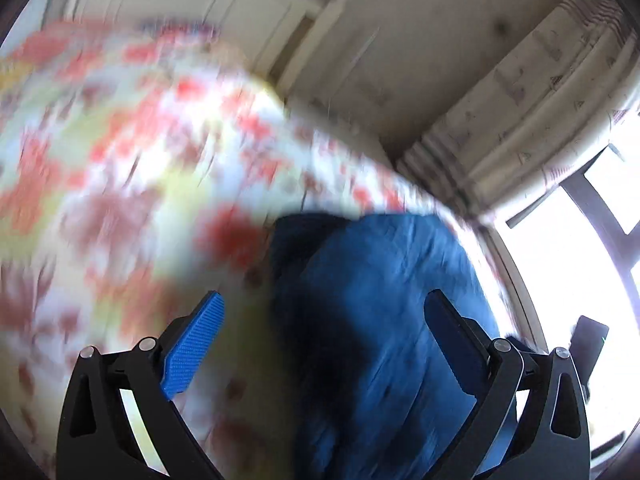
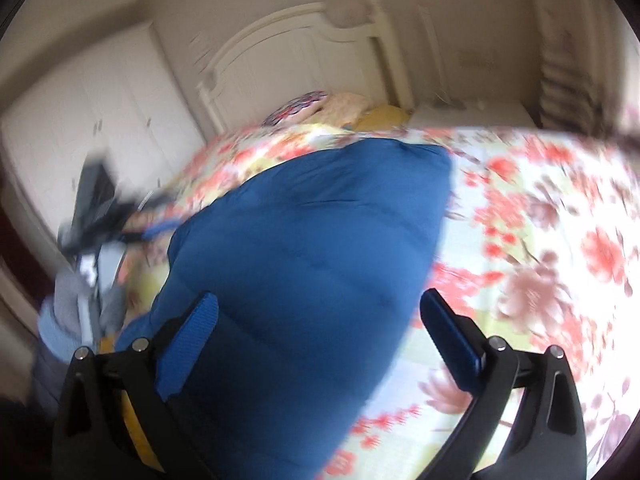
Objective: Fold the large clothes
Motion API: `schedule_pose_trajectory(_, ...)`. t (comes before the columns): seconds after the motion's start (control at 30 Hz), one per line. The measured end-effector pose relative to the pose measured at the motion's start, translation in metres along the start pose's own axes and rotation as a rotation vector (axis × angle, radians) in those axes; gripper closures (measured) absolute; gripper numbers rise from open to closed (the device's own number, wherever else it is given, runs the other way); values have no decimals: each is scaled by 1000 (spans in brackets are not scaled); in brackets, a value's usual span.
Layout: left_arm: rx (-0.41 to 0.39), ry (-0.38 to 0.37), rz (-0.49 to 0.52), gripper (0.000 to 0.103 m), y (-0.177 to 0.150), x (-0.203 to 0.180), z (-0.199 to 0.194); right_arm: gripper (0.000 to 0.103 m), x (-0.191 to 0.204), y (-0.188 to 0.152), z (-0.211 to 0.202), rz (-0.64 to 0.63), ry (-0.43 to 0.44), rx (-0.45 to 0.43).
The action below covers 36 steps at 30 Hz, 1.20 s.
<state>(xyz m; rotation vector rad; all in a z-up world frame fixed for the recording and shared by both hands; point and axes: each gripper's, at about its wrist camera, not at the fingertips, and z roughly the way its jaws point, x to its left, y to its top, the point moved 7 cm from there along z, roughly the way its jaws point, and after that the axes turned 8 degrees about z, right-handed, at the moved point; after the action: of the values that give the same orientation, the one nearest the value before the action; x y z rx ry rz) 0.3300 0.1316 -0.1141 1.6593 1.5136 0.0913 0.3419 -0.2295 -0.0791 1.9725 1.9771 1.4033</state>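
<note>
— Where is the blue quilted garment (image 2: 308, 248)?
— On the floral bedspread (image 2: 540, 220), its long axis running away toward the white headboard (image 2: 296, 52).
— The tongs?
— The left gripper (image 1: 324, 320) and right gripper (image 2: 320, 316) both gape wide — nothing clasped.

Left wrist view: close above blue garment (image 1: 380, 300), tilted down, facing curtain (image 1: 520, 120) and window (image 1: 560, 260). Right wrist view: close over same garment, tilted down, facing headboard (image 2: 304, 60). Both share garment on floral bed cover (image 2: 540, 240).
</note>
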Motion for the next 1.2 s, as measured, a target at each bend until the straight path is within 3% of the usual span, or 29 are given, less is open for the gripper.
schedule_pose_trajectory(0.07,133,-136,-93,5,-33,4,15,2,-19,-10,16,135,84,120)
schedule_pose_trajectory(0.13,211,-184,-118,4,-54,2,30,2,-27,-21,30,240,182,182)
schedule_pose_trajectory(0.17,175,-199,-97,4,-55,-3,32,2,-27,-23,33,263,210,191)
schedule_pose_trajectory(0.27,172,-240,-126,4,-51,-6,38,2,-23,-27,42,276,238,214)
schedule_pose_trajectory(0.43,229,-306,-139,4,-50,-13,47,2,-15,-28,46,244,215,241)
schedule_pose_trajectory(0.53,277,-411,-127,4,-54,-27,52,2,-14,-32,49,243,218,236)
schedule_pose_trajectory(0.73,293,-375,7,4,-58,-55,71,2,-10,-34,52,248,212,229)
schedule_pose_trajectory(0.83,307,-376,10,4,-56,-63,78,2,-7,-35,58,252,212,226)
schedule_pose_trajectory(0.97,293,-397,5,8,-56,-72,81,2,-1,-36,60,225,208,192)
schedule_pose_trajectory(1.0,280,-413,-6,15,-59,-73,77,4,1,-36,59,202,200,172)
schedule_pose_trajectory(1.07,234,-440,-34,24,-59,-74,71,18,4,-35,54,170,196,117)
schedule_pose_trajectory(1.2,77,-463,-84,40,-53,-81,61,29,11,-26,45,119,209,50)
